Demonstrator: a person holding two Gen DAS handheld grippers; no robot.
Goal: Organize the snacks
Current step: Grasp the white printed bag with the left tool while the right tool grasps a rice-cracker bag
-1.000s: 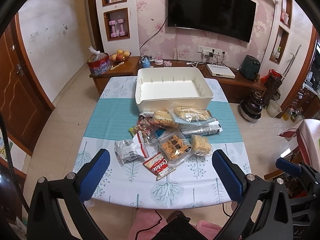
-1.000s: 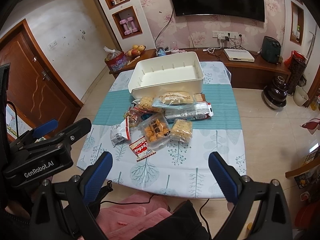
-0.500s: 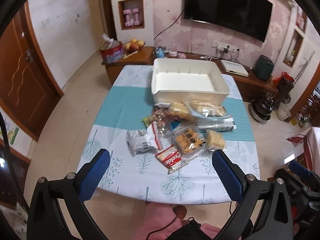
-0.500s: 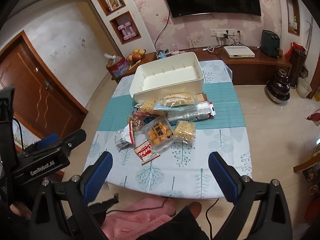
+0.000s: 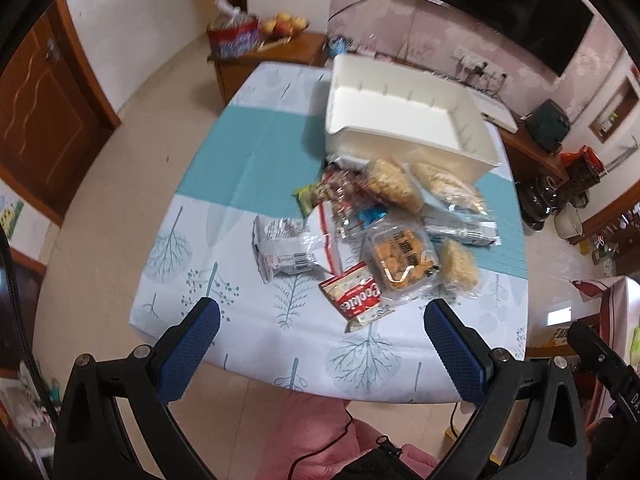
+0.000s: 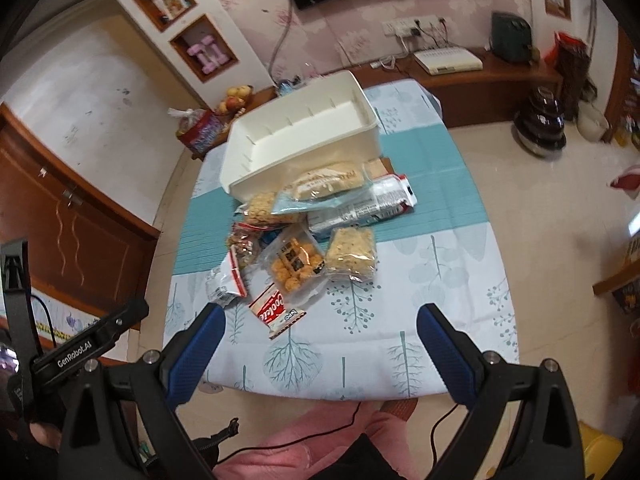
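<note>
A pile of snack packets lies mid-table in front of an empty white bin (image 5: 404, 118), which also shows in the right wrist view (image 6: 304, 136). Nearest me is a red Cookies packet (image 5: 358, 297) (image 6: 276, 310). Beside it are a clear pack of orange biscuits (image 5: 402, 260) (image 6: 294, 264), a white wrapper (image 5: 284, 250) and a rice crisp bar (image 6: 352, 252). My left gripper (image 5: 320, 344) is open and empty, above the table's near edge. My right gripper (image 6: 320, 344) is open and empty, likewise short of the pile.
The table (image 5: 240, 184) has a white and teal tree-print cloth. A wooden sideboard (image 5: 272, 52) with fruit stands behind it, and a TV (image 5: 500, 12) hangs on the wall. A brown door (image 5: 36, 112) is at the left. Tiled floor surrounds the table.
Both grippers have moved forward and closer to the table, so the snack pile looks larger. The left view has tilted downward and swung right. Both grippers stay open.
</note>
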